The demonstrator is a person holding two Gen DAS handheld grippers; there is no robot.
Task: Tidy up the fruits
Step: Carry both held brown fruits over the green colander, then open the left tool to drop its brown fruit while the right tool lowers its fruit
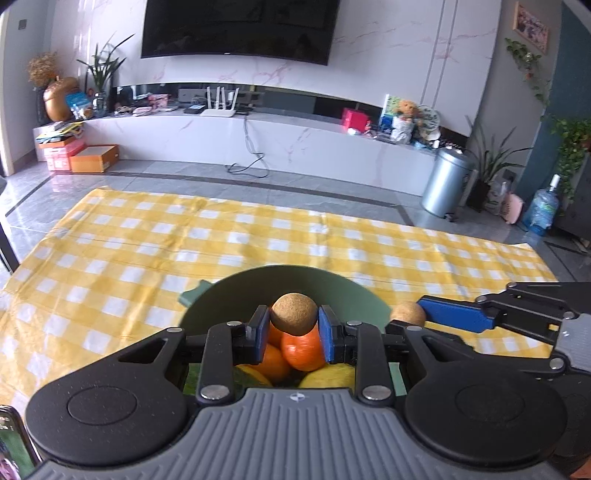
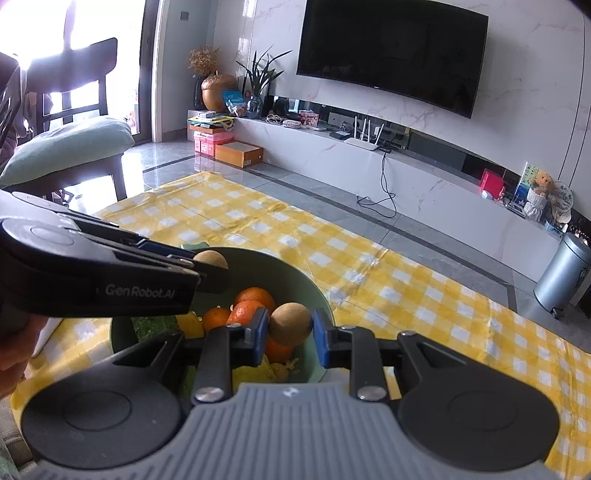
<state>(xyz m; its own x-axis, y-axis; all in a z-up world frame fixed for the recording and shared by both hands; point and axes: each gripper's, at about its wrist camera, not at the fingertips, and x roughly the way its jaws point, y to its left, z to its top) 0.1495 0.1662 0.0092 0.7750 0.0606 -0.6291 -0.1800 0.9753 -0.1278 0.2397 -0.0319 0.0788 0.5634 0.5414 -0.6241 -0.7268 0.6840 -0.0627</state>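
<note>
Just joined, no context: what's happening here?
A person holds both grippers over a green bowl on the checked cloth. The left gripper and the right gripper each grip a brown fruit in their jaws. Oranges and yellow fruit already sit in the bowl.

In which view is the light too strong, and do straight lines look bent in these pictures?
Right wrist view: the window at upper left is blown out to white, and the chair before it is a dark silhouette. Left wrist view: lighting is even. Both views: fisheye distortion bends the television edges and the cabinet.
</note>
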